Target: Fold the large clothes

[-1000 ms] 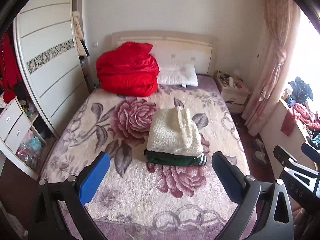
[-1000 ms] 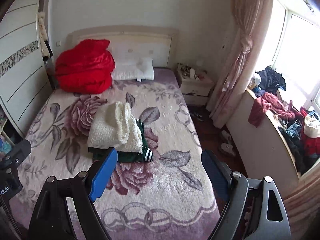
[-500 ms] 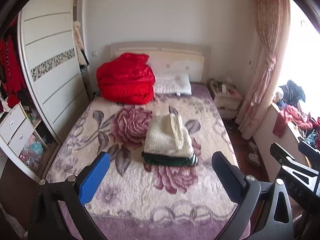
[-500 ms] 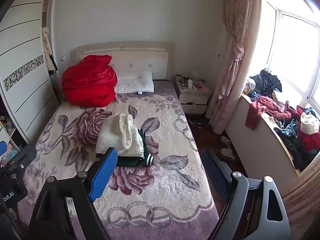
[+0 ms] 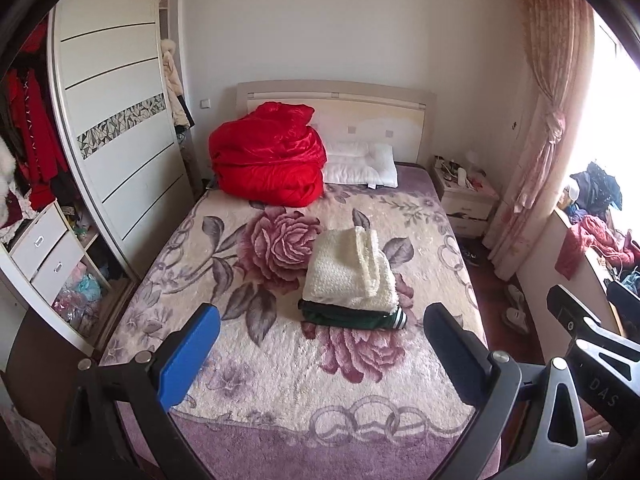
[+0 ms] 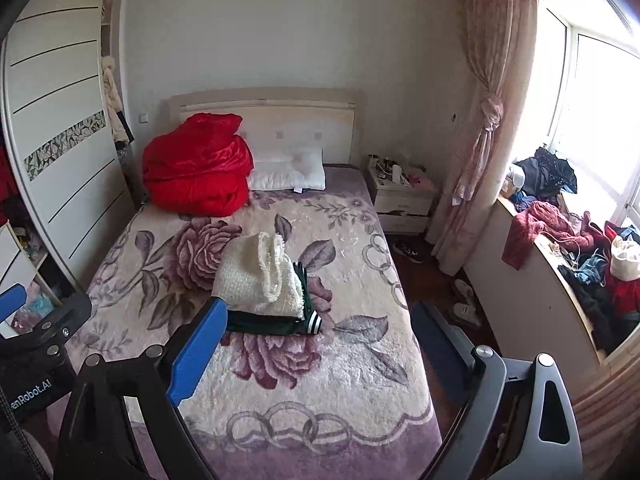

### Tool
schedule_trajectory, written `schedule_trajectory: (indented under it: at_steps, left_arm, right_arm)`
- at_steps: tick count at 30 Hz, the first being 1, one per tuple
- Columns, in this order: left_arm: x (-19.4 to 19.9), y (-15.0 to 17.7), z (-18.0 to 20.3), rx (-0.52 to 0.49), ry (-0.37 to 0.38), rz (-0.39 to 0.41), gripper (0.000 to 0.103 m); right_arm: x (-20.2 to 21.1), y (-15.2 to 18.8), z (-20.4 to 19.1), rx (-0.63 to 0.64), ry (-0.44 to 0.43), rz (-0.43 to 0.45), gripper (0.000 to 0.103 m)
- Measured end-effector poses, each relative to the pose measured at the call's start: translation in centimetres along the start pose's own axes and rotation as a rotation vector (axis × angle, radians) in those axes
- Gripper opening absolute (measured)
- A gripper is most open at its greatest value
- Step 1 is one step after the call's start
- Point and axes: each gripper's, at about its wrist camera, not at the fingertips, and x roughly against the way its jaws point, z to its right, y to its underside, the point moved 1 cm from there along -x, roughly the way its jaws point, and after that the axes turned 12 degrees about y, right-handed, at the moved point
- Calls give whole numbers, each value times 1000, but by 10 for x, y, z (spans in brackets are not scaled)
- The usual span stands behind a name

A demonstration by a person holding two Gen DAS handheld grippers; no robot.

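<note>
Left wrist view. My left gripper (image 5: 320,354) stood wide open with nothing between its blue pads, hanging over the near end of the bed (image 5: 280,392). The task's clothes lay mid-bed, a little right of centre: a cream fleece (image 5: 350,272) folded on top of a dark green garment (image 5: 352,317) with striped cuffs showing at the right. The stack looked squared and finished, so I judged the gripper sat back from it, not reaching in. At the far left of the bed sat a red quilt (image 5: 268,164) bundled against the headboard, a white pillow (image 5: 360,168) just beside it. A wardrobe (image 5: 116,120) ran along the left, drawers below it. The right gripper's frame poked in at the right edge.

Right wrist view. My right gripper (image 6: 320,344) was also open, empty, and its jaws had just been widening further. The same cream fleece (image 6: 256,276) and green garment (image 6: 272,326) sat beyond the left pad, partly hidden by it. A nightstand (image 6: 404,200) stood at the bed's far right, a tied curtain (image 6: 484,120) beside it. On the window ledge (image 6: 540,292) at right lay a heap of loose clothes (image 6: 560,224), which I took to be the next supply. Shoes on the floor between bed and ledge could trip a step that way.
</note>
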Motion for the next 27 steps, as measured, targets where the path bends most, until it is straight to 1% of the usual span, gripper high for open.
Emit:
schedule_trajectory:
  at_steps: [6, 27]
  left_arm:
    - [2, 1, -3, 11, -8, 9, 103]
    - [9, 0, -8, 6, -26, 24, 103]
  right_arm:
    - [-1, -1, -2, 11, -22, -7, 95]
    - [0, 5, -8, 8, -40, -11, 95]
